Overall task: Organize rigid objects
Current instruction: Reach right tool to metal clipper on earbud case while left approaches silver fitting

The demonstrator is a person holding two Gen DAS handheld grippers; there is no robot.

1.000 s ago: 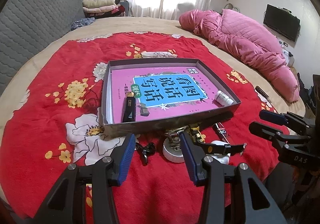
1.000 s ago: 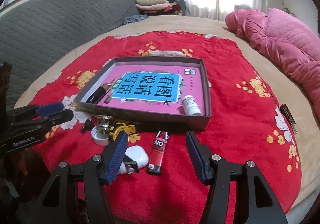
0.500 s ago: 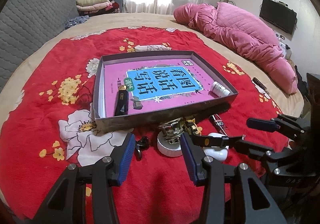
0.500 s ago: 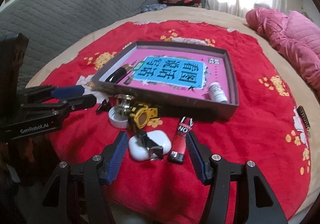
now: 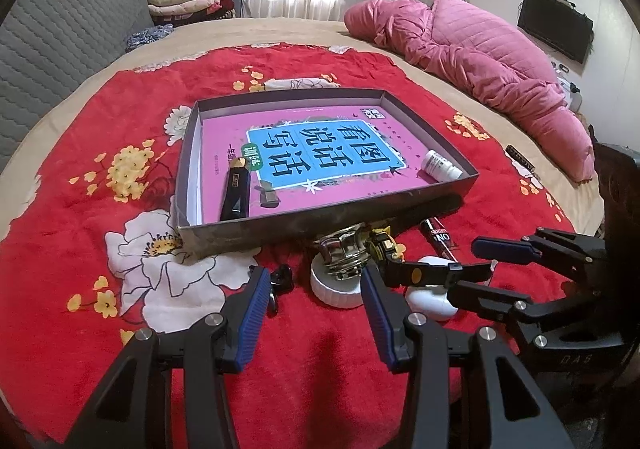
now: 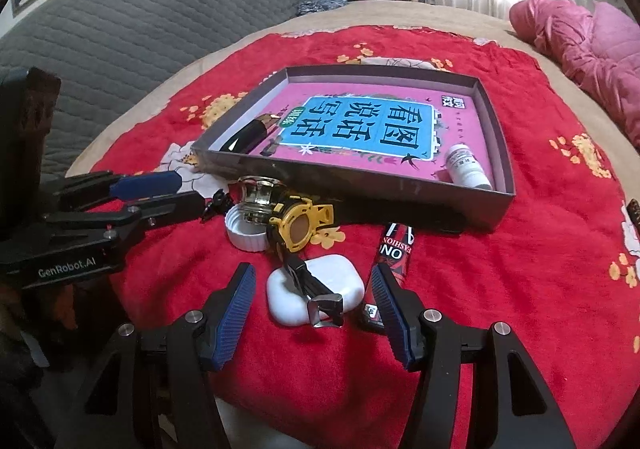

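Observation:
A grey tray (image 5: 240,237) (image 6: 496,121) on the red blanket holds a pink book, a black lighter (image 5: 237,193), a small dark piece and a white bottle (image 5: 440,167) (image 6: 466,168). In front of it lie a white cap with a glass knob (image 5: 338,281) (image 6: 248,227), a yellow-faced watch (image 6: 298,227), a white earbud case (image 6: 316,289) under the watch strap, a red lighter (image 6: 394,253) and a black clip (image 5: 280,281). My left gripper (image 5: 312,285) is open just before the cap. My right gripper (image 6: 312,281) is open around the earbud case.
A pink quilt (image 5: 480,49) lies at the back right of the bed, a grey headboard (image 6: 120,29) on the left, folded clothes (image 5: 180,1) behind. A small dark bar (image 5: 520,157) lies right of the tray. The bed's front edge is close below both grippers.
Both grippers have moved forward and lower toward the loose items. The right gripper now straddles the earbud case; the left has closed in on the white cap. Both stayed open.

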